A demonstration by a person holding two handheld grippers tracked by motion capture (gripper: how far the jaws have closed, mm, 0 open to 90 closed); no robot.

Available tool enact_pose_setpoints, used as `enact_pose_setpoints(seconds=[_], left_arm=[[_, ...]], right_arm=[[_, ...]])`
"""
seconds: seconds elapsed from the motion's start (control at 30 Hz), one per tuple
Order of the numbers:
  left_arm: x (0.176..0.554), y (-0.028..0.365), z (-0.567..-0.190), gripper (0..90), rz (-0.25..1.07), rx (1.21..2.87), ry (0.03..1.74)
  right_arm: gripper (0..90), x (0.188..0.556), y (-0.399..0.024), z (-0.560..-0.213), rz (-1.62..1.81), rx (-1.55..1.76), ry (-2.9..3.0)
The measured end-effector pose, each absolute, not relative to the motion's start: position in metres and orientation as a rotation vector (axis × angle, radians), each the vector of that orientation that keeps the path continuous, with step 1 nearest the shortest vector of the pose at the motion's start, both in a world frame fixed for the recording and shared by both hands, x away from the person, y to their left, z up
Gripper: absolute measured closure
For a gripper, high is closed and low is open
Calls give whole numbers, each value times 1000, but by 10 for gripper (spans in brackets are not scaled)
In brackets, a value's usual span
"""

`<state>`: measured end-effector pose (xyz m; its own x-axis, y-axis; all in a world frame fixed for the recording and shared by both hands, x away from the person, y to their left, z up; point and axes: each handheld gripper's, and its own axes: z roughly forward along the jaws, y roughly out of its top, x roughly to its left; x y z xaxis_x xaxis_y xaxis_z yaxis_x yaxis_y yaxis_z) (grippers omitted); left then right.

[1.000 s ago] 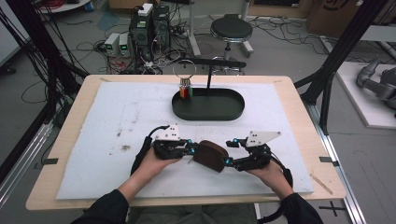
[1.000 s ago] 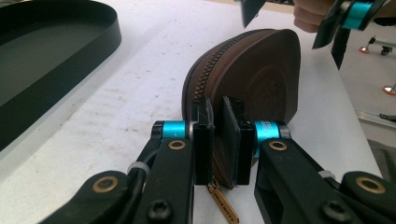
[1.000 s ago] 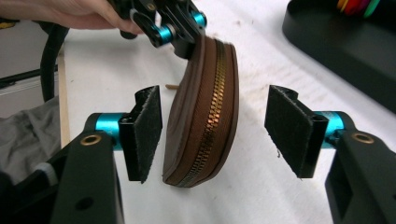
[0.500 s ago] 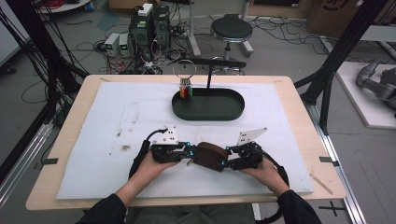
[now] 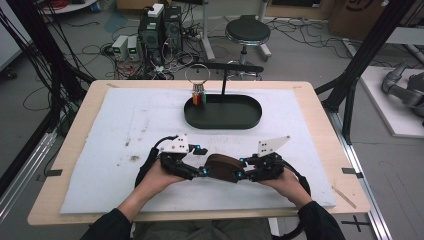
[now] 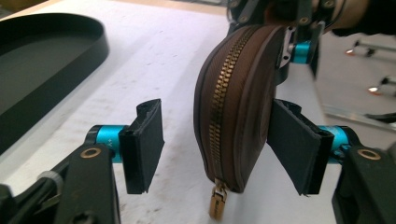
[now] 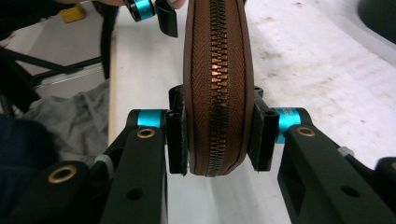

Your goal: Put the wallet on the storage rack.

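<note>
A brown zipped pouch (image 7: pixel 218 88) stands clamped edge-up between the right gripper (image 7: pixel 218 135) fingers; the left gripper (image 6: pixel 219 144) fingers gape around its opposite end.

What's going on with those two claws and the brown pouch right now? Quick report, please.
Right gripper clamped on brown zip pouch. Left gripper open around its other end. Black tray farther back, nothing in the way.
</note>
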<state>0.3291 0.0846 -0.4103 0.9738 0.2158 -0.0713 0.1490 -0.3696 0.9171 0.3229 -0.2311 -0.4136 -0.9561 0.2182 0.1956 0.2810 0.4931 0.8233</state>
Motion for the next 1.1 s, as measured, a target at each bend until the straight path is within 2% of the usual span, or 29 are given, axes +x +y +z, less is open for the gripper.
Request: enact_pose_setpoints(seconds=[0.2,0.37,0.57,0.63,0.77,0.97,1.1], left_arm=[[327,84,-410,401,-21,1927,200],[325,84,-410,576,-36,1947,161],[327,88,-409,636,-46,1925,160],[327,90,-408,655,-54,1905,157],[328,96,-405,668,-71,1855,173],[330,105,-400,668,-83,1793,201],[328,107,-397,658,-57,1791,200]], right_arm=[[659,320,-223,-410,-1460,-352,-2676],[658,319,-220,-407,-1466,-330,-2673],[651,321,-219,-405,-1490,-328,-2666],[617,322,-219,-404,-1505,-335,-2658],[529,323,-220,-402,-1541,-371,-2643],[569,323,-216,-397,-1597,-373,-2638],[625,324,-215,-394,-1636,-356,-2632]])
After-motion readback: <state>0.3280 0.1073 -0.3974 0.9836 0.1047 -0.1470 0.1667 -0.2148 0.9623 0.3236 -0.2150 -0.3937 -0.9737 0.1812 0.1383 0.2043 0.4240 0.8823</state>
